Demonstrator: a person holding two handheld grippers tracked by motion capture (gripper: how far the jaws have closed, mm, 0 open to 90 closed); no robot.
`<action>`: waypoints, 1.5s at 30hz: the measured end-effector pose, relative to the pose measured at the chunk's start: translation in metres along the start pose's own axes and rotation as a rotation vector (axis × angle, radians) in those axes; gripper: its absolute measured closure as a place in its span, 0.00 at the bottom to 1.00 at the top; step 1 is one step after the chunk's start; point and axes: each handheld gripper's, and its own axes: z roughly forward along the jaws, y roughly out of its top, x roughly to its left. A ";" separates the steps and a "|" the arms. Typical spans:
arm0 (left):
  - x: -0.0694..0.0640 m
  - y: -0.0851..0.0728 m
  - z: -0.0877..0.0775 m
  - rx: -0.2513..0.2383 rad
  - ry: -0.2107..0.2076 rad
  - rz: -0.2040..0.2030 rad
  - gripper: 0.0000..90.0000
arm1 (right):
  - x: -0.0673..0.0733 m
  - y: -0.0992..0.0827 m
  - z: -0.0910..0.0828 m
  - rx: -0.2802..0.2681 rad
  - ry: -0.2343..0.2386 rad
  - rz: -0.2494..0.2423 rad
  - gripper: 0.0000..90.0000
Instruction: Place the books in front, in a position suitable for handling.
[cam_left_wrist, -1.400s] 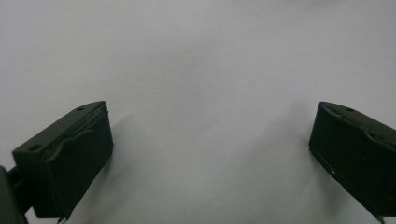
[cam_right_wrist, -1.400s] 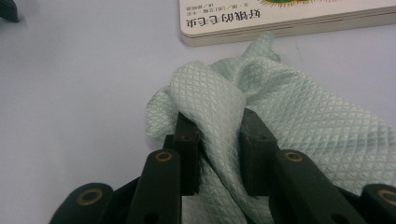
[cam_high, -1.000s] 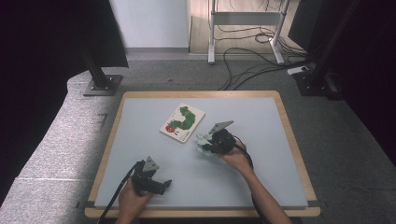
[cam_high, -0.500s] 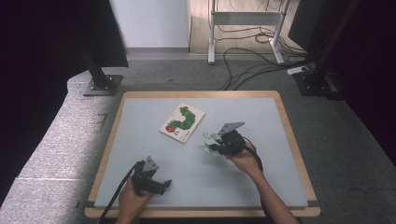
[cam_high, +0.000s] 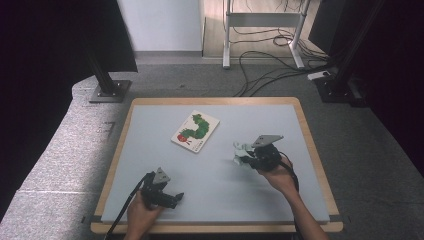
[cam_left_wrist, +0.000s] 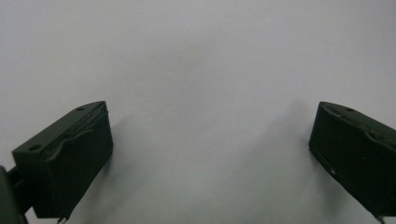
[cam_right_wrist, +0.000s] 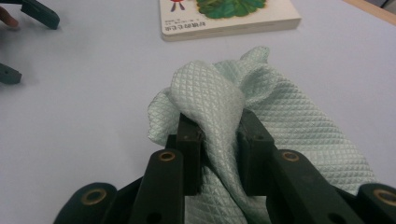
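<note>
Wide apart and with nothing between them, the left gripper's (cam_high: 176, 198) fingers (cam_left_wrist: 70, 158) are seen in the left gripper view, bare pale tabletop showing between and beyond them. From above, that gripper is held low over the near-left part of the table (cam_high: 300, 107), its fingers pointed to the right, a black cable trailing back past the wrist.

Up and to the right of those fingers, toward the far side, a picture book (cam_high: 195, 131) with a green caterpillar on its cover is lying flat, touched by neither gripper.

Further right, the right gripper (cam_high: 239, 155) is seen near the middle-right of the table, and here the grip is plain: in the right gripper view its fingers (cam_right_wrist: 189, 149) are clamped tight on a fold of pale green quilted cloth (cam_right_wrist: 285, 116), pinched between the pads. More cloth is bunched up above the fingertips and spread down to their right. Beyond those fingers the book's near edge (cam_right_wrist: 229, 28) is visible, well apart from the cloth, and off to their far left the tips of the other gripper are caught at the frame's edge.
</note>
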 end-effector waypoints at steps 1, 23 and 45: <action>0.000 0.000 0.000 0.000 0.000 0.000 0.00 | -0.001 -0.003 -0.004 0.000 -0.009 0.004 0.80; 0.000 0.000 0.000 0.000 -0.001 0.000 0.00 | -0.025 -0.054 -0.073 -0.012 -0.142 0.094 0.80; 0.000 0.000 0.000 0.000 -0.002 -0.001 0.00 | -0.036 -0.116 -0.100 0.025 -0.237 0.188 0.79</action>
